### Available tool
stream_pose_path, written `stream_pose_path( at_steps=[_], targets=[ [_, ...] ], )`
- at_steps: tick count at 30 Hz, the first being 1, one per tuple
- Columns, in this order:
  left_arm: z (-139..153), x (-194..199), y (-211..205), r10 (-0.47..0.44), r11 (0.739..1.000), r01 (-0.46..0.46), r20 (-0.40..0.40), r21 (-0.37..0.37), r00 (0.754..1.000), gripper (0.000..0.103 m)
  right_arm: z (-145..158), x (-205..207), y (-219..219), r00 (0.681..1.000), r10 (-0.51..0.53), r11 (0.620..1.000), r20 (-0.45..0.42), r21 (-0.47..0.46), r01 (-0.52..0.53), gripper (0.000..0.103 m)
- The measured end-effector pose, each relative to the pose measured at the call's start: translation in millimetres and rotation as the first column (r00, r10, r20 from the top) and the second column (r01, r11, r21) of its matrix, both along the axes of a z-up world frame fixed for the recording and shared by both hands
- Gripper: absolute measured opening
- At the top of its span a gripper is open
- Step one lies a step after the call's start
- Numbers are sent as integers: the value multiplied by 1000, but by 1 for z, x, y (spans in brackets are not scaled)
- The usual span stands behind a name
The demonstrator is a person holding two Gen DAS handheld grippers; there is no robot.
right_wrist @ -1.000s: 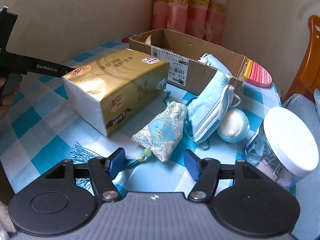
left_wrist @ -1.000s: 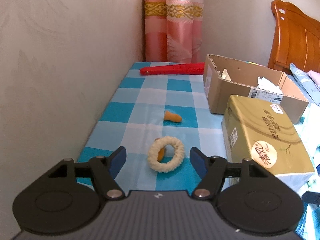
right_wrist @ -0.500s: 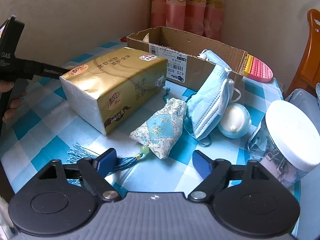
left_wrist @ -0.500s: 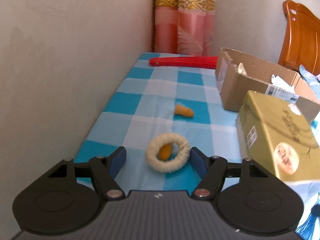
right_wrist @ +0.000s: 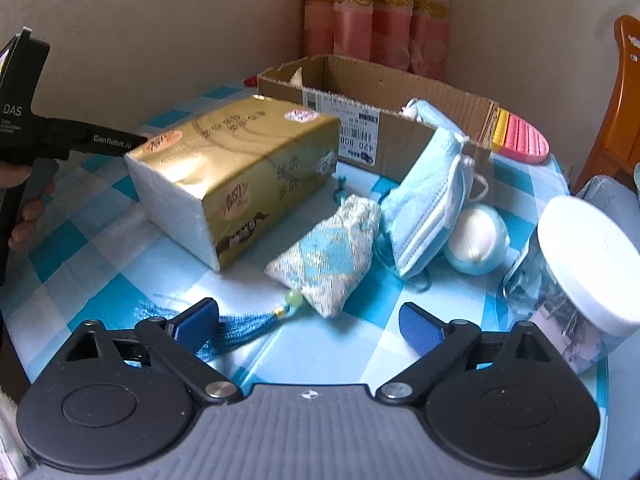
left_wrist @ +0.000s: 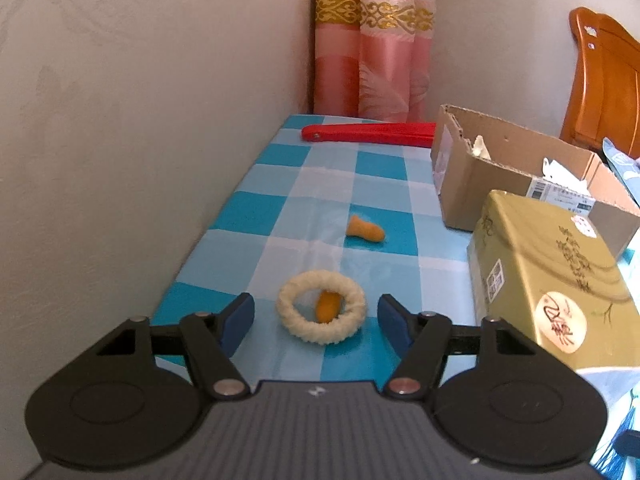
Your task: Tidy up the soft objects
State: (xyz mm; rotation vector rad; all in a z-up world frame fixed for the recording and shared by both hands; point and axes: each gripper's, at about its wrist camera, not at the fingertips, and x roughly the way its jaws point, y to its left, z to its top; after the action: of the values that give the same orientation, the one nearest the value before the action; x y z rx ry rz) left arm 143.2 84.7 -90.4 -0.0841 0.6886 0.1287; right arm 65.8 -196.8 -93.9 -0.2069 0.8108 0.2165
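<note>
Soft objects, a cream ring (left_wrist: pixel 322 312) and brocade sachet (right_wrist: pixel 328 248), were laid on the blue-checked tablecloth (left_wrist: pixel 260 208) near the wall. Left gripper (left_wrist: pixel 316 316) was closing around the untouched ring; right gripper (right_wrist: pixel 310 320) was opening, empty.

Soft, even daylight; fisheye bending and dark corners; slight blur.

- The left gripper (left_wrist: pixel 316 316) has black linkage arms, dark blue padded fingertips (left_wrist: pixel 239 317) and silver pivot screws above a ribbed grey body bearing a small white emblem.
- The right gripper (right_wrist: pixel 310 320) is built alike.
- Seen side-on from the right wrist, the left tool is black, lettered "DAS" and "GenRobot.AI".
</note>
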Motion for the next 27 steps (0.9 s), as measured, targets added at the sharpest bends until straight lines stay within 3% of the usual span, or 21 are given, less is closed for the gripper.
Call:
stream_pose_path(
  at_steps=[4, 14, 23, 27],
  targets=[
    [-1, 2, 1, 0, 1000, 0, -11, -9, 1000, 56, 6, 8, 1, 1000, 1, 1000, 20, 10, -1, 96],
    [-1, 5, 1, 5, 1000, -5, -21, -7, 1000, 47, 6, 28, 6, 1000, -23, 1000, 13, -15, 23, 71],
    [9, 1, 0, -45, 999, 45, -31, -13, 998, 41, 10, 22, 7, 999, -33, 999, 16, -27, 34, 47],
    [21, -6, 0, -68, 998, 68, -20, -14, 997, 40, 20, 16, 8, 999, -25, 999, 38, -30, 26, 42]
  ],
)
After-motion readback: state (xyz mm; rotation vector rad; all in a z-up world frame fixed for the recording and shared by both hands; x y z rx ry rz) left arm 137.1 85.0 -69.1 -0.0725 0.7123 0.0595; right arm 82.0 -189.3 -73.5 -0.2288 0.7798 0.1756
